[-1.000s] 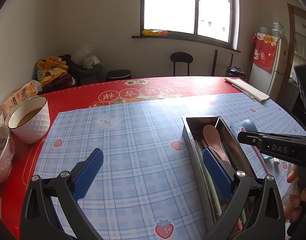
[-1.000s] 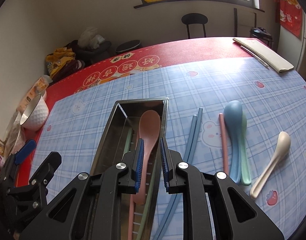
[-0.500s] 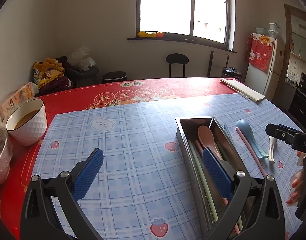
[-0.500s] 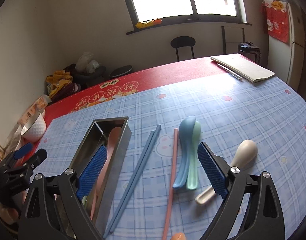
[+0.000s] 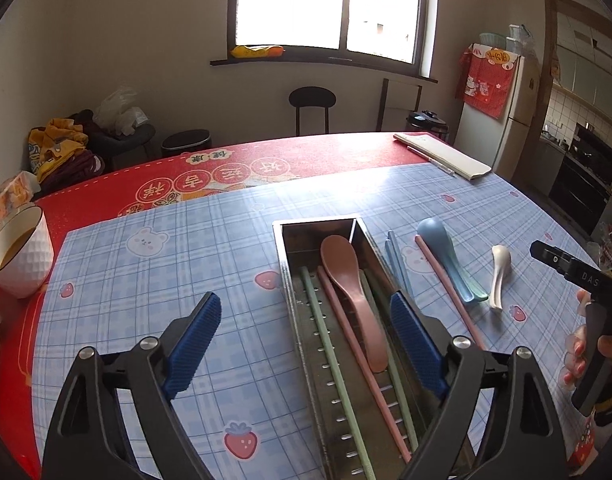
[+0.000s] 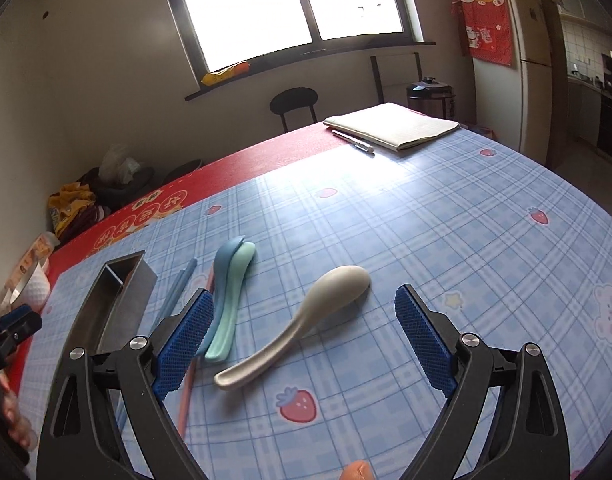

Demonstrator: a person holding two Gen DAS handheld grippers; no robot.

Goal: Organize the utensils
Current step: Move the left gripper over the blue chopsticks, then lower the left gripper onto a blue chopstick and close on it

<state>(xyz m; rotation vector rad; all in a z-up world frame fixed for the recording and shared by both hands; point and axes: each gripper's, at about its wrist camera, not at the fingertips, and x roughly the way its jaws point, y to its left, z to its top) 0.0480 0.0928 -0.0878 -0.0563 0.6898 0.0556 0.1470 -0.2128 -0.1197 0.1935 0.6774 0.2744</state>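
Note:
A steel tray (image 5: 289, 280) holds a pink spoon (image 5: 348, 280), green chopsticks (image 5: 322, 320) and a pink chopstick. My left gripper (image 5: 306, 340) hovers over the tray's near end. Its jaws are closing, with the tray's left wall between them and neither pad touching. To the right of the tray (image 6: 110, 304) lie blue chopsticks (image 6: 178, 292), a pink chopstick (image 6: 188, 384) and a blue spoon (image 6: 226, 264) stacked on a green spoon (image 6: 234, 312). A cream spoon (image 6: 306, 320) lies between the wide-open fingers of my right gripper (image 6: 302, 344), untouched.
A white bowl (image 5: 18, 256) of brown liquid stands at the table's left edge beside a packet. A notebook (image 6: 390, 126) with a pen lies at the far right. A chair, a fridge and piled clothes stand beyond the table.
My right gripper opened, let go of the pink spoon in the tray, and swung right over the cream spoon. My left gripper shifted over the tray and its jaws narrowed.

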